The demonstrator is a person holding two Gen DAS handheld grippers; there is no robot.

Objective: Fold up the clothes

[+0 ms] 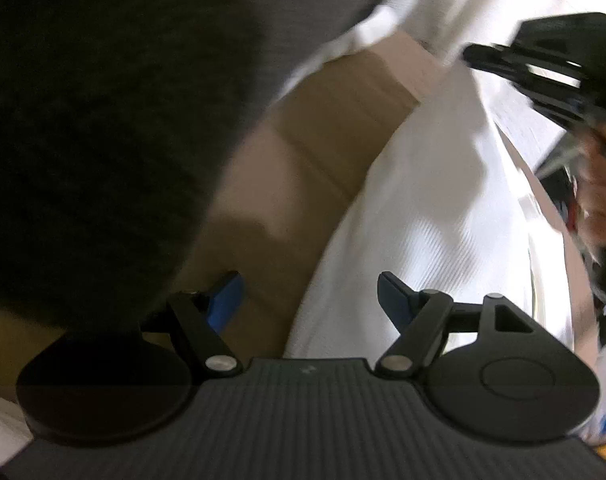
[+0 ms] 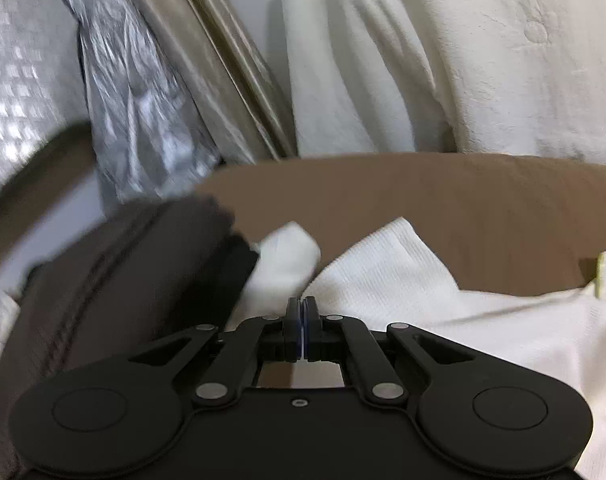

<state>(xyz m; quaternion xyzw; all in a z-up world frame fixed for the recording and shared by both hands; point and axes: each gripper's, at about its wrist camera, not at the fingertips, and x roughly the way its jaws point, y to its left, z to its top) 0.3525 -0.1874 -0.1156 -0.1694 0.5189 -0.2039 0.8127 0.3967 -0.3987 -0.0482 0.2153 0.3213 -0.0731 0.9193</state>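
your right tool (image 2: 302, 312) was pinched shut at the white garment (image 2: 403, 280), though i couldn't tell whether it held cloth, likely to lift an edge. your left tool (image 1: 309, 300) hung wide open and empty over the same cloth, apparently ready to take another part

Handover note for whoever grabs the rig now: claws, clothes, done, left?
Left claw: open, empty, over the white garment's edge.
Right claw: shut; whether it pinches the white ribbed cloth is unclear.
Clothes: white garment spread on the brown surface; dark garment bunched beside it.
Done: no finished fold visible.
Left: fold the white piece, then the dark one.
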